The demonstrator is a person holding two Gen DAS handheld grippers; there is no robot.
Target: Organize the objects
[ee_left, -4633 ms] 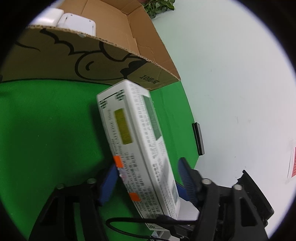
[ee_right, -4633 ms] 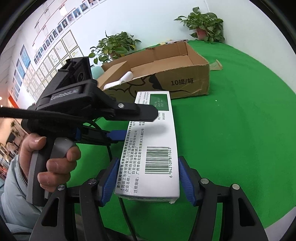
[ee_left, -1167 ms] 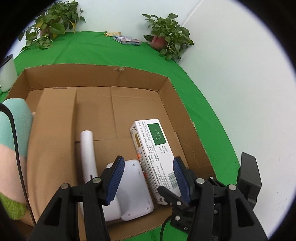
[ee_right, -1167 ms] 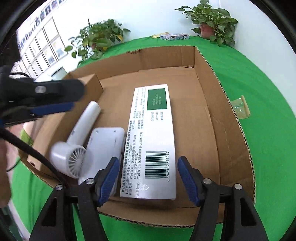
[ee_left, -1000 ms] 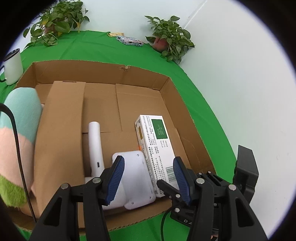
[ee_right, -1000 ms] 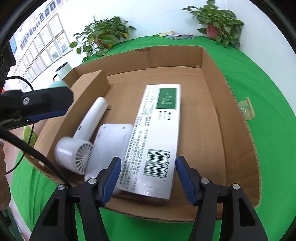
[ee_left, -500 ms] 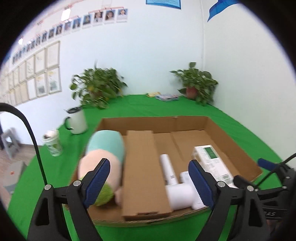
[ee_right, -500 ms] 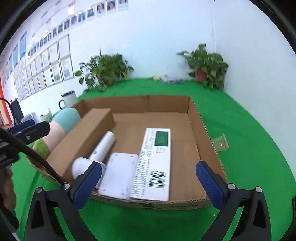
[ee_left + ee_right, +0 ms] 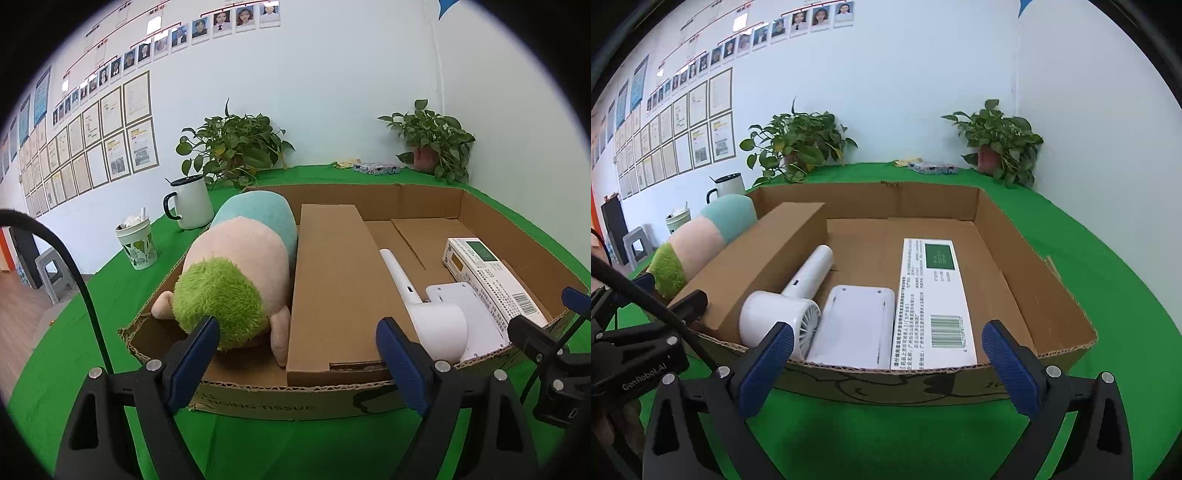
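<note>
An open cardboard box (image 9: 413,192) (image 9: 1034,280) stands on the green table. Inside lie a white carton with a green label (image 9: 932,295) (image 9: 491,273), a flat white device (image 9: 853,325) (image 9: 476,317), a white hair dryer (image 9: 790,302) (image 9: 424,306), a long brown cardboard box (image 9: 328,273) (image 9: 764,258) and a plush toy (image 9: 236,273) (image 9: 698,236). My left gripper (image 9: 299,350) is open and empty in front of the box's near wall. My right gripper (image 9: 886,363) is open and empty, also in front of the near wall.
A white mug (image 9: 190,201) and a patterned paper cup (image 9: 138,245) stand left of the box. Two potted plants (image 9: 232,147) (image 9: 432,140) and a small flat packet (image 9: 375,168) sit at the back by the wall. A small clear wrapper (image 9: 1052,267) lies right of the box.
Both grippers let go of the white carton, which now lies in the box. Both have drawn back and lowered to the box's near side, jaws wide open.
</note>
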